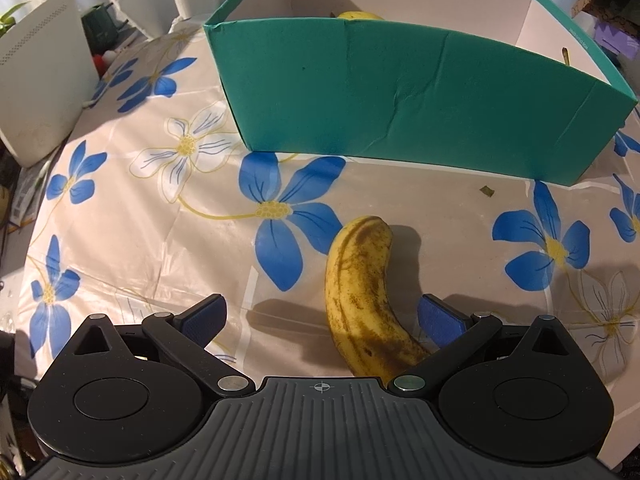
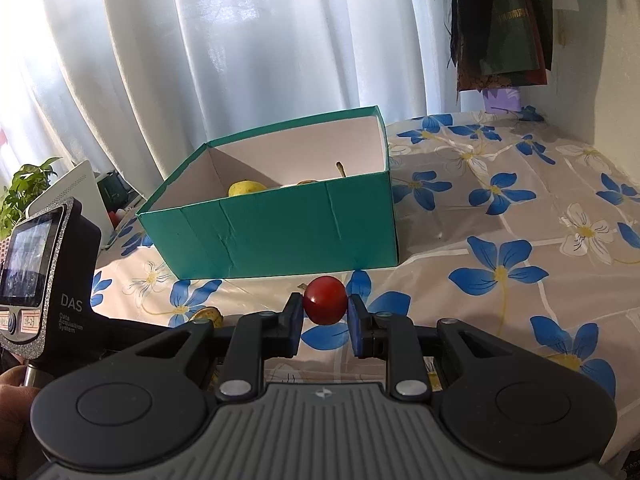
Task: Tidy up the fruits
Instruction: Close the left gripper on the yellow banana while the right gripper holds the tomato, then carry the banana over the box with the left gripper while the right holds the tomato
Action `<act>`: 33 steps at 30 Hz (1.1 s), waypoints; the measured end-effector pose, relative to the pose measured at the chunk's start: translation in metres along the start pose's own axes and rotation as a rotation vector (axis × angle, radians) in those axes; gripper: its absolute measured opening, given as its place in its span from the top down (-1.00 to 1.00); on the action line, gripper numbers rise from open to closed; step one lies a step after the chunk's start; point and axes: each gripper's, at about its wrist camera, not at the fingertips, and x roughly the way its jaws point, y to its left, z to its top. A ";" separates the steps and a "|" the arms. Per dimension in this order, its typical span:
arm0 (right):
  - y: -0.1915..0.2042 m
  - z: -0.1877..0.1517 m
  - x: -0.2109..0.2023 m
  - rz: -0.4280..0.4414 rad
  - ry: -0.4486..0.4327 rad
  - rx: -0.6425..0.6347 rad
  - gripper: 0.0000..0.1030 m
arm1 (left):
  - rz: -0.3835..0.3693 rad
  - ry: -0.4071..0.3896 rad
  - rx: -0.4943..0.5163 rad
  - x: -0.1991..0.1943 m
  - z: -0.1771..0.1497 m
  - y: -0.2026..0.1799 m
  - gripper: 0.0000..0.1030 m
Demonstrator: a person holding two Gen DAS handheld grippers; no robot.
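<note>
A spotted yellow banana (image 1: 366,300) lies on the flowered tablecloth (image 1: 160,216), between the wide-open fingers of my left gripper (image 1: 320,316), nearer the right pad. My right gripper (image 2: 325,312) is shut on a small red fruit (image 2: 325,300) and holds it above the table in front of the green box (image 2: 280,232). The box also fills the far side of the left wrist view (image 1: 400,92). A yellow fruit (image 2: 245,188) and a stem (image 2: 340,169) show inside it.
A white device (image 1: 40,76) stands at the table's left edge beside a plant (image 2: 28,184). The left gripper's screen unit (image 2: 40,264) shows at the left of the right wrist view. White curtains (image 2: 240,60) hang behind the table. A small green scrap (image 1: 486,191) lies near the box.
</note>
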 end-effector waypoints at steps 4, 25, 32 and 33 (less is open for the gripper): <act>-0.002 0.000 0.000 0.003 0.000 0.002 0.55 | 0.000 0.017 0.011 0.004 -0.001 -0.007 -1.00; -0.012 0.000 0.000 -0.006 0.001 0.028 0.55 | -0.063 -0.018 0.017 0.000 -0.006 -0.024 -0.26; -0.012 0.000 -0.001 -0.006 -0.003 0.030 0.55 | -0.065 -0.029 -0.008 0.000 0.000 -0.016 0.23; -0.012 0.000 -0.001 -0.006 -0.002 0.029 0.55 | -0.073 -0.030 -0.004 -0.001 -0.001 -0.015 0.23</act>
